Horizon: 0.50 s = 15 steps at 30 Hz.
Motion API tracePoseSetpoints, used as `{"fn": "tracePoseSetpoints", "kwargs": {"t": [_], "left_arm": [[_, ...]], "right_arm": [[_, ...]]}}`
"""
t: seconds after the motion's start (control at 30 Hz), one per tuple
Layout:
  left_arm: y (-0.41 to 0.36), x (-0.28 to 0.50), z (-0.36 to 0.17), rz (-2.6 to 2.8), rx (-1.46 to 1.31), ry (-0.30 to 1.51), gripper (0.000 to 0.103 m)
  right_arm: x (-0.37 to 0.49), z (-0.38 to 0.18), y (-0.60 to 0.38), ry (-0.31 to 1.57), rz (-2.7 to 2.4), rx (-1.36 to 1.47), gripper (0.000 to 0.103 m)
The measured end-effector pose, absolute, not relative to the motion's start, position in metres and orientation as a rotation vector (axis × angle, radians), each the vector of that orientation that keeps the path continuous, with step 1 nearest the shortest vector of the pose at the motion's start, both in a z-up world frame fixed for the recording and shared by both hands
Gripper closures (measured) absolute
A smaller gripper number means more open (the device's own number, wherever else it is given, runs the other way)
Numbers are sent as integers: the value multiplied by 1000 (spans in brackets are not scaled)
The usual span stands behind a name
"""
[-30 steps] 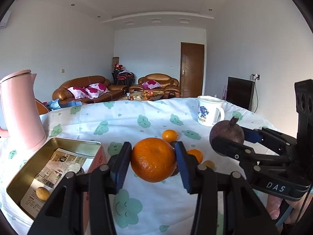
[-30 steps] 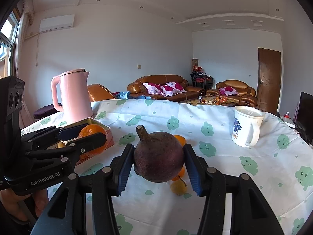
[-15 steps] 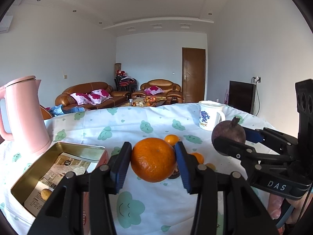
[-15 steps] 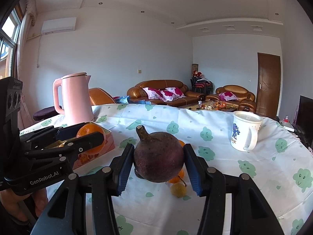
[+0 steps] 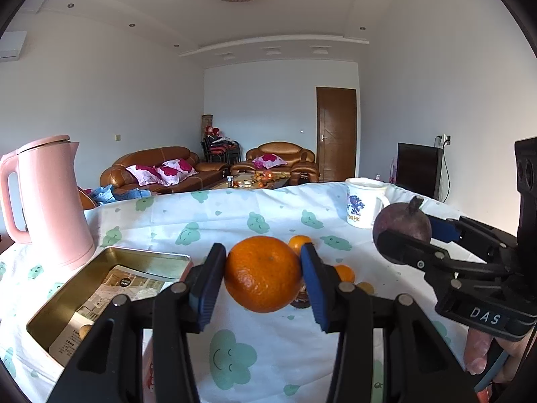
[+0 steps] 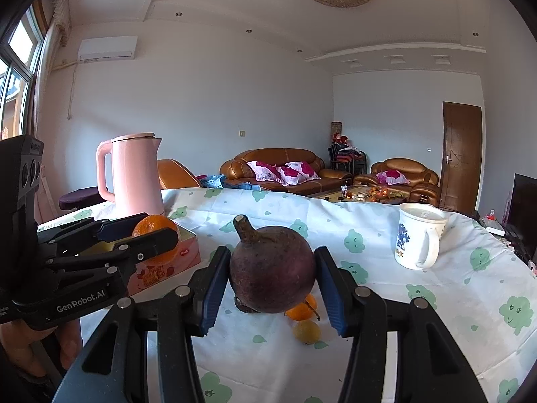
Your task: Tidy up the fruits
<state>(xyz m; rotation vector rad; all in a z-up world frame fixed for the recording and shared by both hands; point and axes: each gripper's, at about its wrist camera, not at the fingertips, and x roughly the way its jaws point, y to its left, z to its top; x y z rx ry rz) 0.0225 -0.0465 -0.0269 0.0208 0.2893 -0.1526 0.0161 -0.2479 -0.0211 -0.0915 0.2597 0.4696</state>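
Note:
My left gripper (image 5: 262, 273) is shut on a large orange (image 5: 263, 273) and holds it above the tablecloth, just right of an open gold tin (image 5: 110, 288). My right gripper (image 6: 272, 273) is shut on a dark purple mangosteen (image 6: 272, 273) with its stem up, held above the table. Each gripper shows in the other's view: the left one with the orange (image 6: 156, 235), the right one with the mangosteen (image 5: 402, 225). Small oranges (image 5: 299, 242) and a yellowish fruit (image 6: 306, 331) lie on the cloth below. The tin holds a leaflet and a small yellow fruit (image 5: 85, 330).
A pink kettle (image 5: 50, 201) stands at the left behind the tin. A white mug (image 6: 418, 238) stands at the far right of the table. The tablecloth (image 5: 235, 215) is white with green cloud prints. Sofas and a door lie beyond.
Both grippers have risen a little with their fruit still held. The tin and the loose fruit sit lower in both views.

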Motion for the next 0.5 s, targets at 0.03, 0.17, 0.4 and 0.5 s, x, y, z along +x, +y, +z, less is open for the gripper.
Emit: {"fn": "tracePoseSetpoints", "kwargs": {"t": [0.03,0.17,0.4,0.5], "left_arm": [[-45,22,-27,-148,20,290,55],[-40,22,-25,-135,16,288,55],[-35,20,-23,-125,15,283,55],[-33,21,-23,-119,18,288,55]], "right_arm": [[16,-21,-247,263,472,-95,50],[16,-21,-242,268,477,-109,50],[19,-20,-237,281,486,-122,50],[20,-19,-233,285,492,-132,50]]}}
